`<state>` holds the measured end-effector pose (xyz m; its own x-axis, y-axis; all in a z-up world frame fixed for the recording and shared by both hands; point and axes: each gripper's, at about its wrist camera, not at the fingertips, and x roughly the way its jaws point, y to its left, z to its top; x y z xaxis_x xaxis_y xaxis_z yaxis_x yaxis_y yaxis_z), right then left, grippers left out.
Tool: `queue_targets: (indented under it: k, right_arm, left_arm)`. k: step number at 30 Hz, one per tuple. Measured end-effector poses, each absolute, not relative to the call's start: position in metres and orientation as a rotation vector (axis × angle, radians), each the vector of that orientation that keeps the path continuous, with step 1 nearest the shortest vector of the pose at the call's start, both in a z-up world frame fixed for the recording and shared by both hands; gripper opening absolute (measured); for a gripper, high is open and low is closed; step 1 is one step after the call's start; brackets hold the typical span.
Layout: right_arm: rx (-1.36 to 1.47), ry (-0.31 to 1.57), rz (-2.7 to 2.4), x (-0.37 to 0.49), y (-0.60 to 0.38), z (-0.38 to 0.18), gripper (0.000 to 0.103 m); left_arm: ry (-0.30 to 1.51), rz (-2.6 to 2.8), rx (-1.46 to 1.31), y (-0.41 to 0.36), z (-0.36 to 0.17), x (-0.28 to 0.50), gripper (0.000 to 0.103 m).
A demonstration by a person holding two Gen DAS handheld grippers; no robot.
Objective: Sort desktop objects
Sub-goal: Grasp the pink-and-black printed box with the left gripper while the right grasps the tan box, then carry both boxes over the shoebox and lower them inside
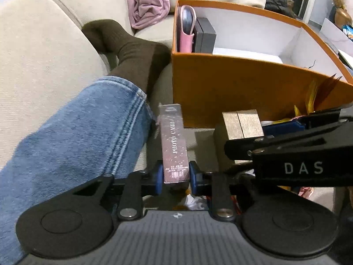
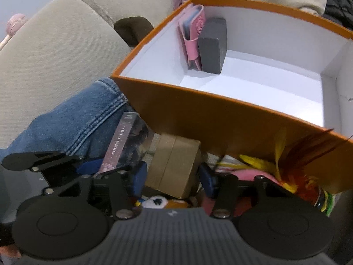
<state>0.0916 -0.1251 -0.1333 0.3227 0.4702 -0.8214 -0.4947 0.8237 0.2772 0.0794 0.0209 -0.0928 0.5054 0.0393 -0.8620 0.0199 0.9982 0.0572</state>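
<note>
My left gripper (image 1: 175,177) is shut on a pink "PHOTO CARD" box (image 1: 173,145), held on edge just left of the orange box (image 1: 231,88). It also shows in the right wrist view (image 2: 120,145). My right gripper (image 2: 173,180) is shut on a gold box (image 2: 174,165), seen too in the left wrist view (image 1: 242,124), in front of the orange box (image 2: 220,119). Inside that box a pink pouch (image 2: 194,37) and a dark grey box (image 2: 213,46) stand at the left wall.
A beige sofa (image 1: 44,44) holds everything. A leg in blue jeans (image 1: 77,137) with a brown sock (image 1: 130,50) lies to the left. A feather toy (image 2: 293,161) and a pink item lie to the right. Pink cloth (image 1: 147,2) lies behind.
</note>
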Motion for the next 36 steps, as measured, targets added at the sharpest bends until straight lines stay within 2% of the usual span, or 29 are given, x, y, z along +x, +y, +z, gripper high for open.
queue_targets:
  k: [6,16,28,36]
  right_arm:
    - [-0.019,1.070,0.617,0.094,-0.126,-0.131,0.052]
    - [-0.101,1.079,0.582,0.101,-0.106,-0.144,0.060]
    - [-0.040,0.972,0.643,0.091,-0.127,-0.118,0.054]
    - [0.056,0.872,0.731,0.084,-0.147,-0.081,0.054]
  left_arm:
    - [1.006,0.015,0.029,0.030,-0.066,0.062,0.026]
    - [1.008,-0.001,-0.008,0.045,-0.051,0.064,0.026]
    - [1.034,0.018,0.028,0.039,-0.084,0.078,0.027]
    - [0.958,0.024,0.008,0.039,-0.051,0.062,0.026]
